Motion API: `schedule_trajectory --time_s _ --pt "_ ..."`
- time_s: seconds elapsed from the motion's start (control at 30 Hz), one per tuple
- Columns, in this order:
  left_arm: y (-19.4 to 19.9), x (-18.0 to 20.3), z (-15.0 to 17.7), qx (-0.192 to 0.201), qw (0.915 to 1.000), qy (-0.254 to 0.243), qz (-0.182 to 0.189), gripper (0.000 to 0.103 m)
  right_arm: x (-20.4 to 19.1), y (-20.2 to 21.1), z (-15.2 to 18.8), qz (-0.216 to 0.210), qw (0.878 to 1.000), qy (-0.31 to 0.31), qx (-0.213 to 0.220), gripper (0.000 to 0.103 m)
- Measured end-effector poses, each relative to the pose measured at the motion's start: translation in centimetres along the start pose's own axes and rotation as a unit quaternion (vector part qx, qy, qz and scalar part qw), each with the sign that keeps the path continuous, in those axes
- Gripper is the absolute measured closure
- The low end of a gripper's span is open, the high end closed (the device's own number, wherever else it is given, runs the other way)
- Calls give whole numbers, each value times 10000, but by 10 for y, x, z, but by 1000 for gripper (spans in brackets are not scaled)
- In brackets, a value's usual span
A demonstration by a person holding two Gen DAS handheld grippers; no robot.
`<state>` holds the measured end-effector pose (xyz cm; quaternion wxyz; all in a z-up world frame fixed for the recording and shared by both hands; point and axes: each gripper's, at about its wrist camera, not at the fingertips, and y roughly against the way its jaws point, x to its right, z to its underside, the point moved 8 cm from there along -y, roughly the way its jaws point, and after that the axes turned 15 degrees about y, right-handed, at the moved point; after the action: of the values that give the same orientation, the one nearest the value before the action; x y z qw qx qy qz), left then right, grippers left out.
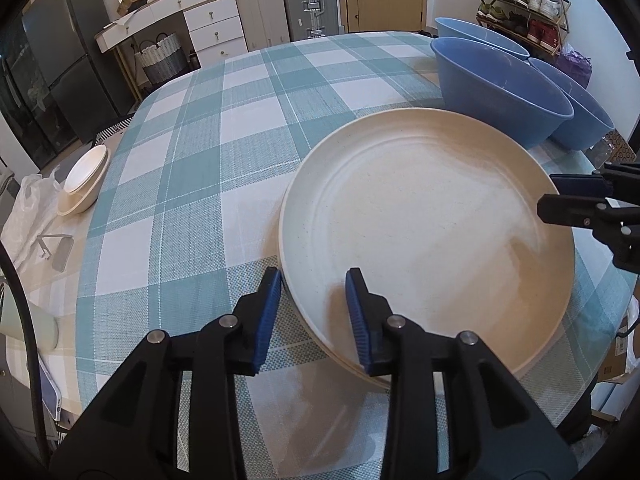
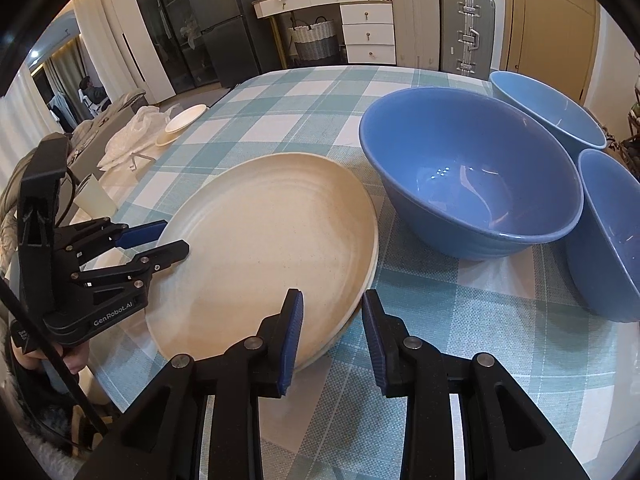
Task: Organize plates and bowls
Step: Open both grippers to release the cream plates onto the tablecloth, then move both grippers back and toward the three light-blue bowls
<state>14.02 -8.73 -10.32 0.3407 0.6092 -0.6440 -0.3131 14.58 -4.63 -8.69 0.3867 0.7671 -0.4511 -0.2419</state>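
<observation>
A large cream plate (image 1: 420,220) (image 2: 260,240) lies on a second cream plate (image 2: 370,276) on the checked tablecloth. My left gripper (image 1: 314,276) (image 2: 174,236) straddles its near-left rim, one blue pad outside and one over the inside. The pads stand apart from the rim, so it is open. My right gripper (image 2: 332,296) (image 1: 547,193) straddles the opposite rim, its pads against the plate's wall, shut on it. Three blue bowls stand beyond the plates: a big one (image 2: 468,176) (image 1: 496,88), one behind it (image 2: 548,108) and one at the right edge (image 2: 612,232).
A small stack of cream bowls (image 1: 84,184) (image 2: 184,120) sits at the table's far left edge beside a white plastic bag (image 2: 132,136). A pale cup (image 1: 40,328) stands near the left edge. The checked cloth (image 1: 240,120) stretches bare toward the back. A hand (image 2: 76,360) holds the left gripper.
</observation>
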Motion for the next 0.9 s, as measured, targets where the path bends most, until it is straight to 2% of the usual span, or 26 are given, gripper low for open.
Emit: schedule_trajectory --time_s 0.3,0.37,0.4,0.5,0.57,0.67,0.8,0.9 --pt "-1 -1 1 -94 9999 88 111 67 -3 -4 3 177 9996 196 -74 69" --pt "-1 -3 1 -116 9997 162 163 60 -3 -4 2 113 9998 176 -73 67" --pt "0 -4 0 -115 9995 216 191 58 -4 -3 3 73 9998 170 -78 65" --pt "7 -9 -4 -88 9986 392 348 43 -1 -3 3 55 9999 113 -104 52" --pt "14 -10 -8 -37 9969 515 591 30 1 1 1 -15 10000 56 -50 50" --pt "24 -10 -15 5 9943 652 841 28 4 11 -3 -53 9999 12 101 37" --pt "36 -6 -23 70 9929 665 981 26 6 29 -11 -157 9993 1 351 18" --pt "45 -1 -29 178 9928 617 1015 23 8 42 -16 -46 9989 53 454 11"
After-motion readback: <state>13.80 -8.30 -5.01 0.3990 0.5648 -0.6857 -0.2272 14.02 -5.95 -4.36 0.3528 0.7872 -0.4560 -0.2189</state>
